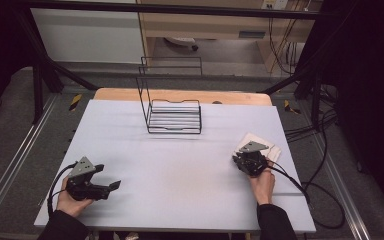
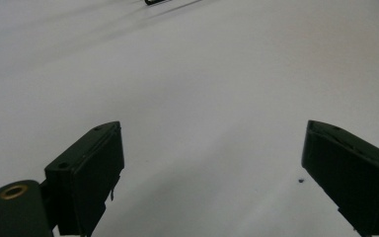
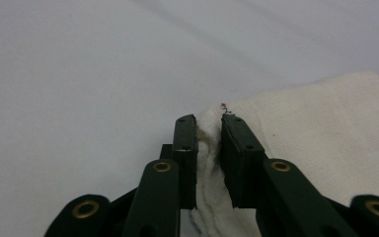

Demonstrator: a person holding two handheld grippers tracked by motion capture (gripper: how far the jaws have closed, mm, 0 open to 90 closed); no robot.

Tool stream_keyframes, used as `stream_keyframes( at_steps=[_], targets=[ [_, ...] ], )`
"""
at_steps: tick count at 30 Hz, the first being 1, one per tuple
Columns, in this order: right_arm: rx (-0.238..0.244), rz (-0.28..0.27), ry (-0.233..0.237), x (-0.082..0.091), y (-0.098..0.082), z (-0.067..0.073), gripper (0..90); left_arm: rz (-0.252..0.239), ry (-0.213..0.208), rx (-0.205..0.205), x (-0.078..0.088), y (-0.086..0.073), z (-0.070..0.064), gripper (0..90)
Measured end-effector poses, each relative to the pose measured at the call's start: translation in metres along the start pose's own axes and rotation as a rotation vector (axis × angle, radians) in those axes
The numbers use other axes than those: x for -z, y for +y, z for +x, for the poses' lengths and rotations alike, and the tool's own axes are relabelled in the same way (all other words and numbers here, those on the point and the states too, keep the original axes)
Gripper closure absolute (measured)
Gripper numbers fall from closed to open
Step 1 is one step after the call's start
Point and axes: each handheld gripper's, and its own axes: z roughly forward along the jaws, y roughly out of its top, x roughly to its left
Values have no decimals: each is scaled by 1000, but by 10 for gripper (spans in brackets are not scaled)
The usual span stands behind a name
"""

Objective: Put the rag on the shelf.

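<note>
Pinched on just the corner ahead, the right gripper [image 3: 208,123] could let the white cloth [image 3: 325,128] slip free when lifted.

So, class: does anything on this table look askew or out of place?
Only the white cloth: its edge is bunched up between the right hand-held gripper's shut jaws. The wire rack stands upright, undisturbed.

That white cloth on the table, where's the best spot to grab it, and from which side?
At its near edge, coming in low from the person's side. The cloth lies flat on the table, so only an edge bunches up into a ridge thin enough to pinch. The right gripper is shut on such a fold at the cloth's left corner.
</note>
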Motion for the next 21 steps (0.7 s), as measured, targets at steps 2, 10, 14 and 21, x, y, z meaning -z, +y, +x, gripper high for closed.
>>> stream_keyframes(
  at_steps=[2,10,14,21],
  targets=[
    [-10,-3,-15,0,0,1,814,-1,0,0,0,0,0,91],
    [-50,-30,-20,4,0,1,839,-2,0,3,0,0,1,93],
    [-65,-70,22,13,1,2,842,-3,1,5,0,0,0,94],
    [-39,-93,98,19,1,14,840,-3,2,4,0,0,0,94]
  ],
)
